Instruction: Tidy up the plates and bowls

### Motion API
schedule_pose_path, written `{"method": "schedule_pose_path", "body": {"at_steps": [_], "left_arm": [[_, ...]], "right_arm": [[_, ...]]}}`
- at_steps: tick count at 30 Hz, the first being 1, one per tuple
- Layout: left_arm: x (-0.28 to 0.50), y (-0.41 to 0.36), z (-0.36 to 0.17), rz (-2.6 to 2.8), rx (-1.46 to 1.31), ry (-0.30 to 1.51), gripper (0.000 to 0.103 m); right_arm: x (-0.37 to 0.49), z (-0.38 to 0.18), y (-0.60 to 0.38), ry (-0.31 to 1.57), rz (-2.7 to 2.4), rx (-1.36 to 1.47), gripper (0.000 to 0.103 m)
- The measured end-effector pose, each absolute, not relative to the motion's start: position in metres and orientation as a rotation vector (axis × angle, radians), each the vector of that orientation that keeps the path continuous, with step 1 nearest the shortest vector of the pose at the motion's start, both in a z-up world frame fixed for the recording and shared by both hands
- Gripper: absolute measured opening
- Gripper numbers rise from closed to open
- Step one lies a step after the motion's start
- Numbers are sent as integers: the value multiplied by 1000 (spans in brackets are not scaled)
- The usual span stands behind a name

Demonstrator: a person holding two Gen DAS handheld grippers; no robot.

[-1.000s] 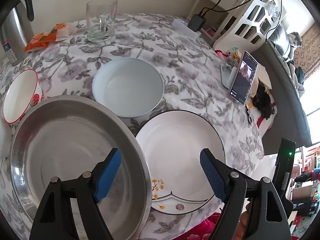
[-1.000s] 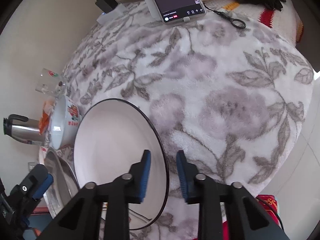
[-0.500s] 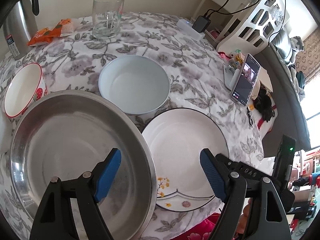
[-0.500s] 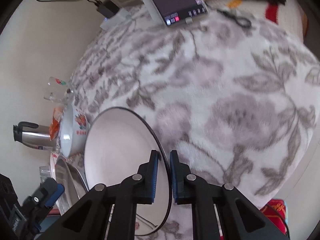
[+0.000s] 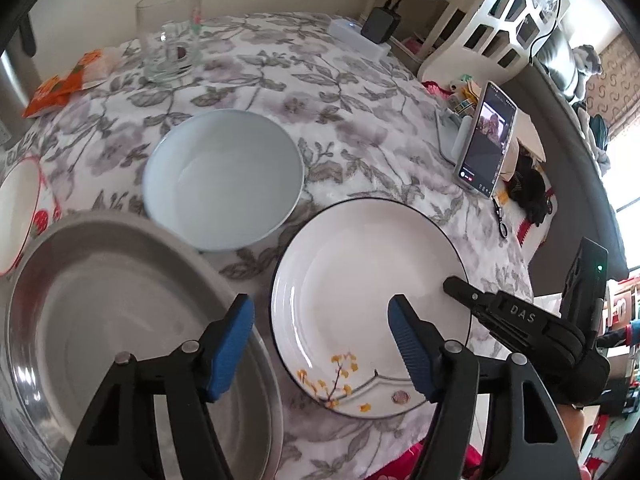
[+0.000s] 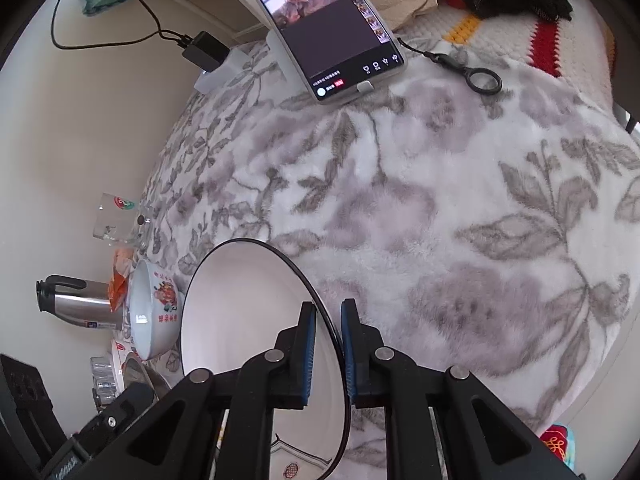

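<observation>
The right tool (image 6: 328, 354) was clenched on the near right rim of the black-edged white plate (image 5: 372, 304); a second before, its jaws had stood apart astride that rim, and they closed onto it within that second. The plate had also shifted clear of the steel pan (image 5: 120, 320), whose rim it had all but touched before. In my judgement the plate was secured for lifting, though whether it had left the cloth-covered surface (image 6: 440, 200) could not be confirmed. The left tool (image 5: 320, 344) held nothing; its jaws had just narrowed somewhat, with the gap between pan and plate beneath them, and its pads pressed on neither. Just beyond the pan and plate sat the pale blue bowl (image 5: 224, 178), untouched, with the red-rimmed bowl (image 5: 18, 216) at the far left edge. Farther off stood a glass mug (image 5: 170, 36) and a propped phone (image 5: 486, 140). Stacking remained to be done.
</observation>
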State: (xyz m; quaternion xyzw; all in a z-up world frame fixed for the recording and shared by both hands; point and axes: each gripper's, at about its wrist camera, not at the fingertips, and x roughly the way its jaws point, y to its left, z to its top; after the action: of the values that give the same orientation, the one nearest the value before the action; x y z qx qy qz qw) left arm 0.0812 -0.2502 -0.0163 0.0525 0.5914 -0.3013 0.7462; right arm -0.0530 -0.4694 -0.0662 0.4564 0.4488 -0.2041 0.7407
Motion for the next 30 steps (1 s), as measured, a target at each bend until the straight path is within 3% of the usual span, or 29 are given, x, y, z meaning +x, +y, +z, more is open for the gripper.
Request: {"method": "schedule_pose_path", "body": {"at_steps": [11, 30], "left_arm": [[96, -276, -40, -609, 219, 1338, 56], [104, -294, -60, -625, 256, 1368, 55]], "right_arm": [[-52, -65, -468, 1003, -442, 973, 15], [-54, -65, -473, 997, -426, 978, 15]]}}
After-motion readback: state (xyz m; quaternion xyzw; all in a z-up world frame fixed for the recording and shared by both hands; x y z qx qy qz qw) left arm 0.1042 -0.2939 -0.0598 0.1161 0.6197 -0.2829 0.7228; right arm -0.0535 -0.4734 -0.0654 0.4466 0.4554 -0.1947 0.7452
